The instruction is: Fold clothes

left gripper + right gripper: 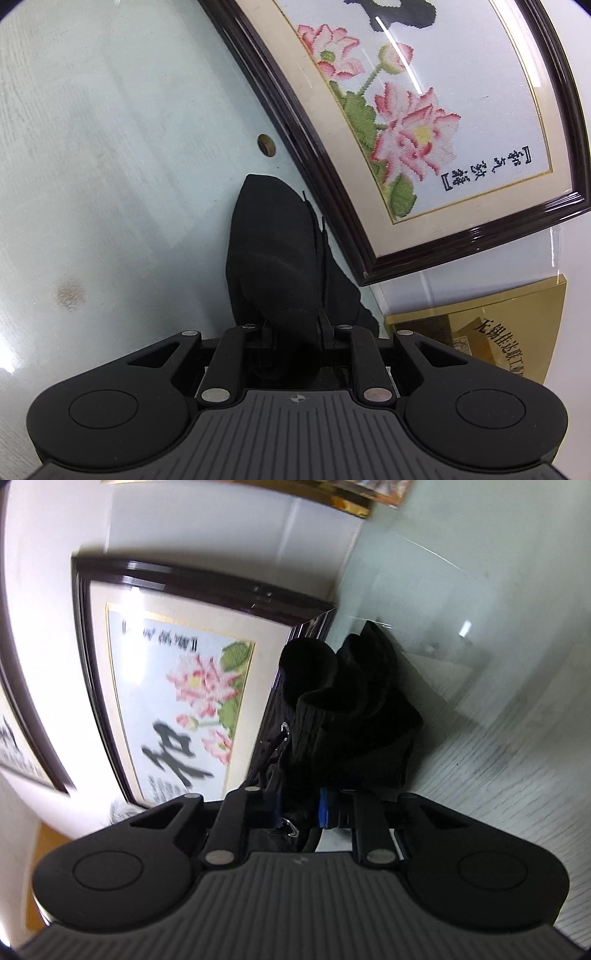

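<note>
Both grippers held one black garment above a glass-topped table

The left gripper (295,328) was clamped on a bunch of the black garment (275,258), whose long axis ran straight ahead, away from the jaws, toward the framed flower embroidery (417,129) at the far right. The right gripper (299,808) was closed on a ribbed, corded edge of the cloth, which rose ahead of it; the table (110,166) lay beneath.

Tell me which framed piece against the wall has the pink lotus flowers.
The dark-framed cross-stitch picture, standing beside the black garment. The gold plaque next to it carries only dark lettering, no flowers.
</note>
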Demonstrator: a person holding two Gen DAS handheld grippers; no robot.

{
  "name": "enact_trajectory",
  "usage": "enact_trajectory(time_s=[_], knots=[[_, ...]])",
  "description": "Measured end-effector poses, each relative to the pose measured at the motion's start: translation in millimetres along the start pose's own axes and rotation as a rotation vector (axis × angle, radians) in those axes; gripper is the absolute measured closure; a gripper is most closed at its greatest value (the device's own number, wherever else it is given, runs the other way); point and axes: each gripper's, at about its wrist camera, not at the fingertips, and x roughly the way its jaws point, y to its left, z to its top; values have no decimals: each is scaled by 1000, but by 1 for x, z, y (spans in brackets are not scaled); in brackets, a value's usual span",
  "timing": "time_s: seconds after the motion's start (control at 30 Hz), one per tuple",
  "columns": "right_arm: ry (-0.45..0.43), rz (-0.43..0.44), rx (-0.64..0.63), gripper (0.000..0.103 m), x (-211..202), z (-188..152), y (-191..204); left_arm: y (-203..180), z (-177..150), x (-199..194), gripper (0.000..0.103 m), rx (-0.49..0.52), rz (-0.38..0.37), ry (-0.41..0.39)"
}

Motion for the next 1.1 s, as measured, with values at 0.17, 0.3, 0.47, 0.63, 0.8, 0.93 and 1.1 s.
enact_trajectory(time_s=[0.17, 0.3, 0.47, 0.63, 0.8, 0.93, 1.1], knots=[[39, -33, -72, 85, -11, -2, 9, 18, -15, -10, 86, 14, 15, 7], [64, -59, -106, 85, -20, -4, 13, 31, -29, -15, 86, 15, 27, 16], [76, -75, -111, 85, -36, -9, 14, 39, -43, -20, 86, 26, 28, 30], [75, -85, -105, 85, -55, -16, 14, 46, -53, -26, 86, 36, 28, 46], [69, -103, -95, 85, -76, -28, 9, 58, -64, -34, 86, 53, 28, 72], [61, -117, -92, 85, -94, -41, 5, 70, -75, -38, 86, 59, 31, 93], [44, -136, -96, 85, -114, -56, 0, 84, -90, -43, 86, 80, 35, 119]])
